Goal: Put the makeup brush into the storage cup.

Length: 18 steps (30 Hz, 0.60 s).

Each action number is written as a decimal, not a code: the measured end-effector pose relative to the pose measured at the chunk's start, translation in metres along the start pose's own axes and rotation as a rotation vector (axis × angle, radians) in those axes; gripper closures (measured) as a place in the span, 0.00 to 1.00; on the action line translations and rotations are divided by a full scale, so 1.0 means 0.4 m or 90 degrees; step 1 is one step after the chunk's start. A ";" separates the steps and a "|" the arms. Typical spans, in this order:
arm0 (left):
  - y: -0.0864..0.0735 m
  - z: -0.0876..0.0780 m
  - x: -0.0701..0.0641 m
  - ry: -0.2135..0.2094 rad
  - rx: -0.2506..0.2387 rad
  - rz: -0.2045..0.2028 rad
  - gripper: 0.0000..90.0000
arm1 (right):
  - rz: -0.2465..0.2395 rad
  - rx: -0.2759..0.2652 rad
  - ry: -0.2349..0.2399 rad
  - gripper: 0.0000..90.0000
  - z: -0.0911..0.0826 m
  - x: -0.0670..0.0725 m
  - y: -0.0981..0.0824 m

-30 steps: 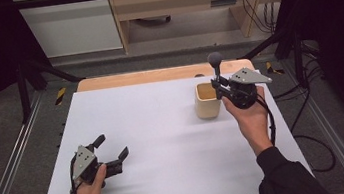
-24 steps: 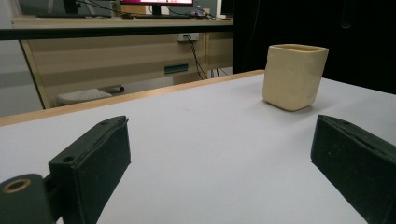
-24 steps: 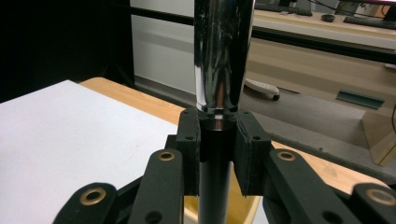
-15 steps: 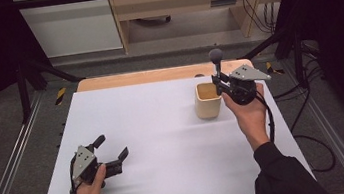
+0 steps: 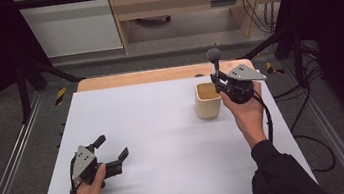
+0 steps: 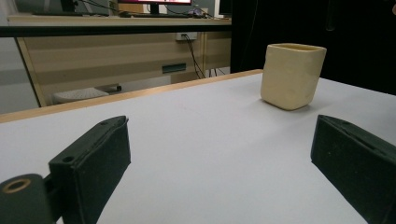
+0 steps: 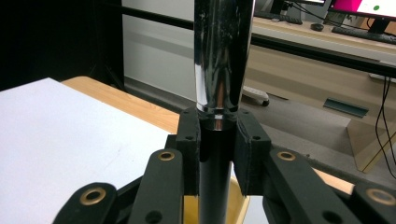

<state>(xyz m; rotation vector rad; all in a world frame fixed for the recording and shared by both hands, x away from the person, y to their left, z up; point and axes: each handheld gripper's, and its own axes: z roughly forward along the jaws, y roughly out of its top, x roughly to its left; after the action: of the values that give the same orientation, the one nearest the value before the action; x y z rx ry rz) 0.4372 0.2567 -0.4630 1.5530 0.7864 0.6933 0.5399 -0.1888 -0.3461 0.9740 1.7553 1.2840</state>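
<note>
A cream square cup [image 5: 208, 103] stands at the right back of the white table top [image 5: 154, 129]; the left gripper view shows the cup [image 6: 292, 74] far ahead. My right gripper [image 5: 217, 78] is held just right of the cup's rim. It is shut on an upright utensil [image 5: 213, 56] with a round dark knob on top. In the right gripper view the pads of the right gripper [image 7: 217, 149] clamp the utensil's shaft [image 7: 222, 56] where chrome meets black. My left gripper [image 5: 112, 147] rests near the front left, jaws open with nothing between them [image 6: 224, 163].
A wooden strip [image 5: 147, 76] runs along the table's back edge. Metal frame rails [image 5: 12, 163] flank both sides. Cables [image 5: 308, 109] hang off the right side. A wooden desk [image 5: 173, 6] stands beyond the table.
The right gripper has edged up a little with the utensil beside the cup. The left gripper has stayed where it was.
</note>
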 end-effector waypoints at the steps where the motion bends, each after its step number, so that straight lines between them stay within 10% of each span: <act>1: 0.000 0.000 0.000 0.000 0.000 0.000 0.05 | 0.000 0.001 -0.001 0.82 0.001 0.001 -0.001; 18: 0.001 -0.001 -0.002 -0.006 -0.008 0.000 0.05 | -0.001 -0.010 -0.004 0.82 0.033 0.007 -0.020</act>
<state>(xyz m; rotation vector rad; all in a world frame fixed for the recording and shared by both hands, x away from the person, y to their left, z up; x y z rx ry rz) 0.4366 0.2563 -0.4626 1.5445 0.7736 0.6885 0.5493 -0.1827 -0.3569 0.9659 1.7384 1.2909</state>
